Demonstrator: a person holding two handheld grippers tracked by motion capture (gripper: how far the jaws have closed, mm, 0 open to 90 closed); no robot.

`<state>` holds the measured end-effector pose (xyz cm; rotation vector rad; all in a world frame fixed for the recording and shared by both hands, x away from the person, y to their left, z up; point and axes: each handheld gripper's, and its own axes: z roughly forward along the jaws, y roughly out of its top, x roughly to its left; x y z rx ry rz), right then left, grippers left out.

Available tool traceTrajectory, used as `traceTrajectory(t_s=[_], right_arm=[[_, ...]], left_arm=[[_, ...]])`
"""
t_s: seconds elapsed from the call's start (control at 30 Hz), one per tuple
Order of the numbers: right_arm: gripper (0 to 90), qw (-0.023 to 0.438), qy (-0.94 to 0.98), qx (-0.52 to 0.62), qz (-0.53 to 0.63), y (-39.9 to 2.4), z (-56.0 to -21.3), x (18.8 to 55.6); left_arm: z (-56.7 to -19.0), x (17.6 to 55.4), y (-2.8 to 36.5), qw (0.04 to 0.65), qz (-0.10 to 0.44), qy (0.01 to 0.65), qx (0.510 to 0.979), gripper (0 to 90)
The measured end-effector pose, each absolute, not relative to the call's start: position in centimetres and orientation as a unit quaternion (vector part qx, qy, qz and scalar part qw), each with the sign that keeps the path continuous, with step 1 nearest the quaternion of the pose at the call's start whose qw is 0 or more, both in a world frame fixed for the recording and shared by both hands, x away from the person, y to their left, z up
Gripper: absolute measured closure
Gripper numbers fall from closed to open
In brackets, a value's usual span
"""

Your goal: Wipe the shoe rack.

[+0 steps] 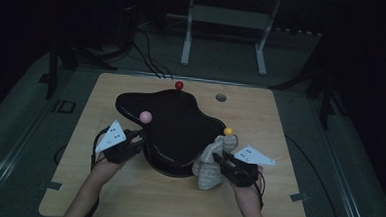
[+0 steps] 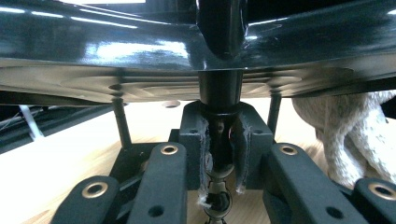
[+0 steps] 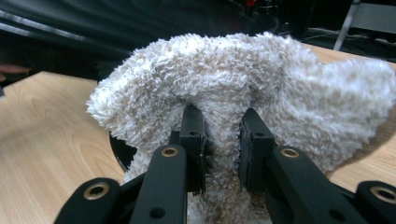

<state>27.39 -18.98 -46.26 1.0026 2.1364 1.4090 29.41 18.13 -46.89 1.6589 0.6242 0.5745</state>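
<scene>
Now both forearms come up from 6 o'clock, wrists low over the wooden table (image 1: 126,195). L gripper (image 1: 131,144) sits at 9 o'clock of the glossy black tray (image 1: 180,123), jaws clamped on a black post (image 2: 219,144) under the tray's rim. R gripper (image 1: 219,161) at approx 4 o'clock of tray, angled toward 10, jaws pinching a fold of the beige fluffy cloth (image 3: 243,88). Cloth is bunched w/ its top against the tray's edge, just below the yellow ball (image 1: 228,131).

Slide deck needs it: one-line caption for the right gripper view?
Right gripper shut on a fold of fluffy beige towel above the wooden table.
</scene>
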Motion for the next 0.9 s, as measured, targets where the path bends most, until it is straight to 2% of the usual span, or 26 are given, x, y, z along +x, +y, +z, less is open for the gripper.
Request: traceTrajectory(t_s=[0.2, 0.37, 0.47, 0.57, 0.7, 0.83, 0.9], right_arm=[[74.9, 0.210, 0.751, 0.346, 0.522, -19.0, -44.1, 27.1], [74.9, 0.197, 0.761, 0.350, 0.510, -18.5, -45.7, 27.0], [74.9, 0.192, 0.760, 0.348, 0.514, -18.6, -45.3, 26.7], [74.9, 0.197, 0.757, 0.333, 0.526, -18.3, -44.1, 26.1], [74.9, 0.204, 0.759, 0.315, 0.531, -17.8, -43.0, 25.6], [74.9, 0.199, 0.762, 0.322, 0.526, -17.7, -43.7, 25.9], [75.0, 0.194, 0.766, 0.324, 0.521, -17.6, -44.5, 25.9]], left_arm=[[-46.9, 29.4, 18.0, 0.599, 0.243, 0.269, 0.714, 75.0], [-46.8, 29.4, 18.0, 0.596, 0.245, 0.269, 0.716, 75.0], [-46.8, 29.4, 17.9, 0.595, 0.243, 0.271, 0.717, 74.9], [-46.7, 29.3, 17.9, 0.596, 0.236, 0.268, 0.719, 69.2], [-46.6, 29.3, 17.8, 0.594, 0.235, 0.270, 0.720, 68.5], [-46.6, 29.3, 17.8, 0.597, 0.231, 0.269, 0.720, 66.4], [-46.6, 29.3, 17.8, 0.597, 0.234, 0.278, 0.715, 68.6]])
